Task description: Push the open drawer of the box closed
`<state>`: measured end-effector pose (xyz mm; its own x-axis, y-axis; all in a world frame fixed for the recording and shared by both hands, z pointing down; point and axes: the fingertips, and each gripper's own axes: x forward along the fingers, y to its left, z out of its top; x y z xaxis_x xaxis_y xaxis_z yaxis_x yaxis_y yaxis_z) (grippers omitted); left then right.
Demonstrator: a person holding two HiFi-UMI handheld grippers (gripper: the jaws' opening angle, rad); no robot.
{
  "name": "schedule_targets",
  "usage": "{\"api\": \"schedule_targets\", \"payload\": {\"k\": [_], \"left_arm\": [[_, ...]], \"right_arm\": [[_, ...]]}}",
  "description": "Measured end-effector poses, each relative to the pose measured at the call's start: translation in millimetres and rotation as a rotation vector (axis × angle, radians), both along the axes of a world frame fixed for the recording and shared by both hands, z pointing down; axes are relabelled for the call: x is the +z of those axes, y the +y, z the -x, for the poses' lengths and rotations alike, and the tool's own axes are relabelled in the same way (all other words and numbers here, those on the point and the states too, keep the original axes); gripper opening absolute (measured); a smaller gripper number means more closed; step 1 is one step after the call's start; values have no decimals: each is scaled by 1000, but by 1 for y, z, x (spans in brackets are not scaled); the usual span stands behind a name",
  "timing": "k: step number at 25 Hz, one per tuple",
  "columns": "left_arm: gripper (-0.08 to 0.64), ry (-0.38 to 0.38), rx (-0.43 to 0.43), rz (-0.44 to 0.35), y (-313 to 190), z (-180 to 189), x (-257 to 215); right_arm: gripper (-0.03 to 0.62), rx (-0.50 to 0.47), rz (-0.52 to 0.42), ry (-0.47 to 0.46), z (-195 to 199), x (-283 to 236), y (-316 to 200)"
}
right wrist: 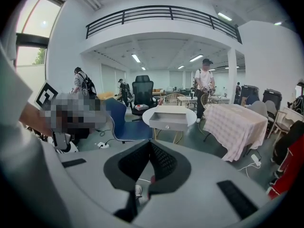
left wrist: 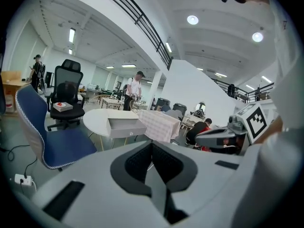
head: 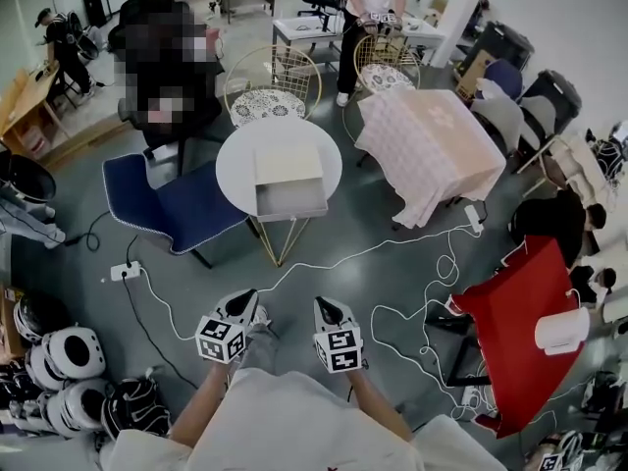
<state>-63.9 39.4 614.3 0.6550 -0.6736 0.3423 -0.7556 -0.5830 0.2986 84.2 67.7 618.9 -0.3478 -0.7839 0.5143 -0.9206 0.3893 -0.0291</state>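
A pale box [head: 287, 165] rests on the round white table [head: 235, 160], and its grey drawer [head: 290, 199] is pulled out towards me past the table's rim. The open drawer [left wrist: 122, 126] appears far off in the left gripper view, and the same drawer [right wrist: 168, 121], with a small knob on its front, appears in the right gripper view. Both grippers hang close to my body, well short of the table. The left gripper [head: 242, 304] is shut with nothing in it. The right gripper [head: 329, 309] is shut and holds nothing either.
A blue chair [head: 167, 199] stands left of the table, and a table under a checked cloth [head: 432, 145] stands to its right. White cables [head: 412, 263] and a power strip [head: 126, 271] lie on the floor between me and the table. A red table [head: 515, 312] is at right, helmets [head: 59, 361] at left.
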Motion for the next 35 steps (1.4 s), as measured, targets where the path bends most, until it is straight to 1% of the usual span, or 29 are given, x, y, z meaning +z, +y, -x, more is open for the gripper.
{"api": "schedule_targets", "payload": {"k": [4,9,17,25,30,35], "left_arm": [[12,8,8,23,-20,0,7],[12,12,17,31,-61,11,-2],[12,23,51,28,-136,28,-24],[12,38,97,25,-197,35,-27],[12,41,133,25,-222,39,-23],[12,41,151,25,-233,39,-22]], "right_arm": [[15,0,22,8,4,6,-20],[15,15,38,5,16,-3,-63],[15,24,26,14,42,-28,-142],[15,61,3,33,54,-38,-208],[15,92,9,36,60,-34,-230],[16,103,25,37,63,-28,-237]]}}
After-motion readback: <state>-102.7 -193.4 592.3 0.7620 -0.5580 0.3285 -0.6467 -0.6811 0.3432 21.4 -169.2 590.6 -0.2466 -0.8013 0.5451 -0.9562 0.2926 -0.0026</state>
